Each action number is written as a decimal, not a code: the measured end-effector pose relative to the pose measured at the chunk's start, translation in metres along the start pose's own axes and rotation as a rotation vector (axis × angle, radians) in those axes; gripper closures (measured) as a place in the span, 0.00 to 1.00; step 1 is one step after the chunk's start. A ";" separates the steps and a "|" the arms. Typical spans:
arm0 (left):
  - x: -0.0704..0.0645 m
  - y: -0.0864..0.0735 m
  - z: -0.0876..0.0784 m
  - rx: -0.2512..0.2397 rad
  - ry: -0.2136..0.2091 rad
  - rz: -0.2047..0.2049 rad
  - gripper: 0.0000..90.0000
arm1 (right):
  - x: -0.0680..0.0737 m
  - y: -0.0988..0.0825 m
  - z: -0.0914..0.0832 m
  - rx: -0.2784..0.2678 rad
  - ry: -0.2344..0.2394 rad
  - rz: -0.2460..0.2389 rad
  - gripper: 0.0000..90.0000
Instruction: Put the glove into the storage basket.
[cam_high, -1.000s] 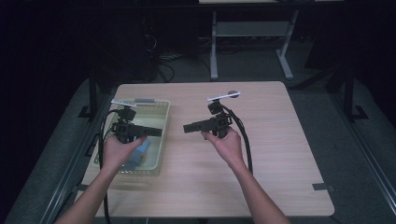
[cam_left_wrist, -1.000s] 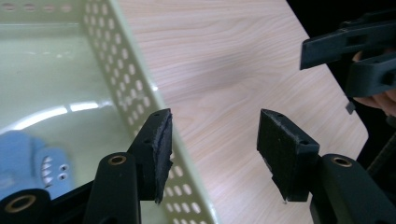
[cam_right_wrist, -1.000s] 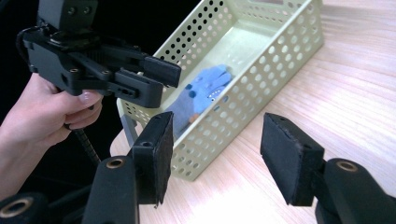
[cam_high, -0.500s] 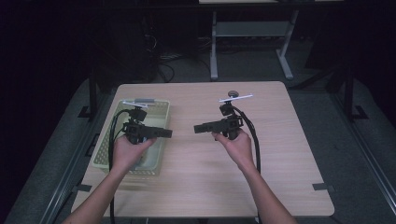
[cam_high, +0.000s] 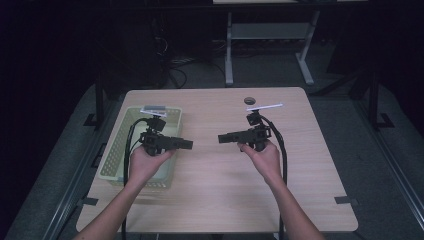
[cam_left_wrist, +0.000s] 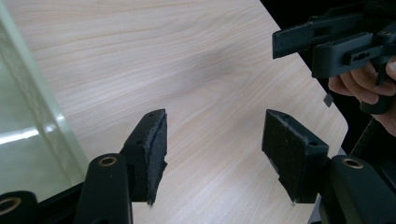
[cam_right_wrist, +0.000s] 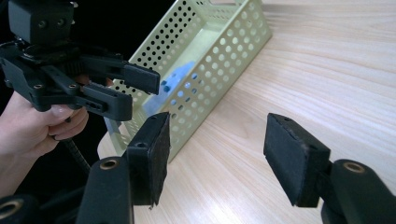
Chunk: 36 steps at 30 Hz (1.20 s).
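Left gripper (cam_high: 187, 144) and right gripper (cam_high: 223, 138) are held facing each other above the wooden table (cam_high: 215, 200). Jaws on both have just been opening; nothing is held between them. A blue object (cam_right_wrist: 173, 81) is seen in the perforated basket (cam_high: 116, 155).

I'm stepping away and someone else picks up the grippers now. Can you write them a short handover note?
Left gripper: fingers apart, nothing between them, just been opening; held over the basket's right edge, pointing right.
Right gripper: fingers apart, empty, just been opening; held over bare table, pointing left at the other.
A blue item lies inside the perforated basket at the table's left.
Done: blue item is in the basket, both grippers free.
Left: nothing else to pick shows on the table; probably just set the grippers down.
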<state>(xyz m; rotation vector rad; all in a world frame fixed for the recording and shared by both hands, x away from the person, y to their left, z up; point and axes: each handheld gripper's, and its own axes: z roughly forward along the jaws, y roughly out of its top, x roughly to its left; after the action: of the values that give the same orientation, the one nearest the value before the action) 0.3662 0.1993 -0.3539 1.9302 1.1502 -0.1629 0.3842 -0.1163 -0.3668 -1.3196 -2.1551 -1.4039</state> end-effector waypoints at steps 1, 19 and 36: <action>-0.001 0.000 0.001 0.002 -0.001 0.004 0.44 | 0.000 0.000 -0.001 -0.001 -0.002 0.001 0.45; -0.014 -0.007 0.018 0.002 -0.060 0.010 0.42 | -0.017 -0.014 -0.020 -0.022 -0.012 0.029 0.43; -0.021 -0.015 0.032 0.011 -0.086 0.019 0.39 | -0.038 -0.031 -0.039 -0.033 -0.037 0.071 0.42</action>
<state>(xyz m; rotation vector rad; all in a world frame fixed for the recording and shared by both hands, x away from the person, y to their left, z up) 0.3522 0.1655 -0.3724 1.9239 1.0761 -0.2401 0.3706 -0.1733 -0.3893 -1.4299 -2.0952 -1.4044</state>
